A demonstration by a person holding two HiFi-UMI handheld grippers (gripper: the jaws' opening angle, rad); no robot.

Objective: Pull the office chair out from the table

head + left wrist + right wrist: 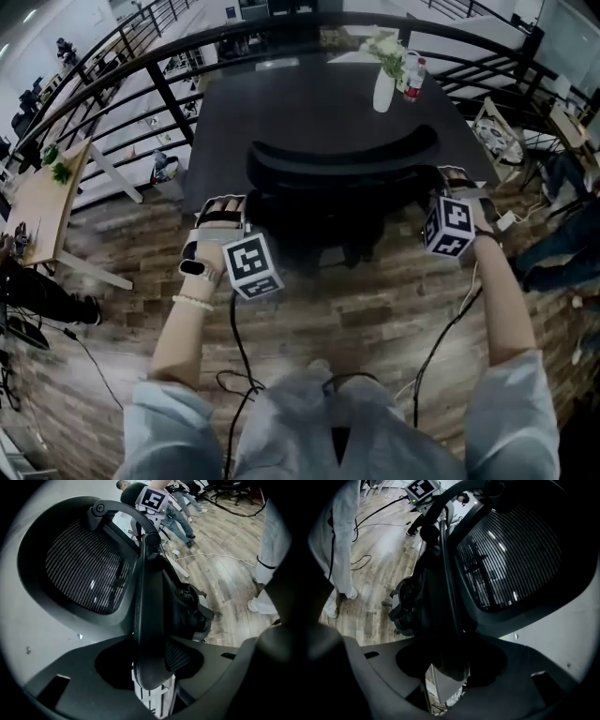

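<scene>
A dark table (pixel 281 112) stands before a curved black railing (pixel 159 89). The office chair (pixel 342 155) is tucked against the table's near edge, its seat lost in shadow. A white vase (pixel 382 92) holds flowers (pixel 384 45), with a bottle (pixel 414 77) just beside it. The left gripper (pixel 149 667) and right gripper (pixel 450 660) each clamp a side edge of the chair's back.

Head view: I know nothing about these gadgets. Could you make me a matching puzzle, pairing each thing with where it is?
Things
1. black mesh-backed office chair
2. white vase of flowers
3. left claw
4. right claw

Places
A. closed on the chair back's right edge
B. far end of the dark table
C. pushed up to the table's near edge
D. closed on the chair back's left edge

Pairs: 1-C, 2-B, 3-D, 4-A
</scene>
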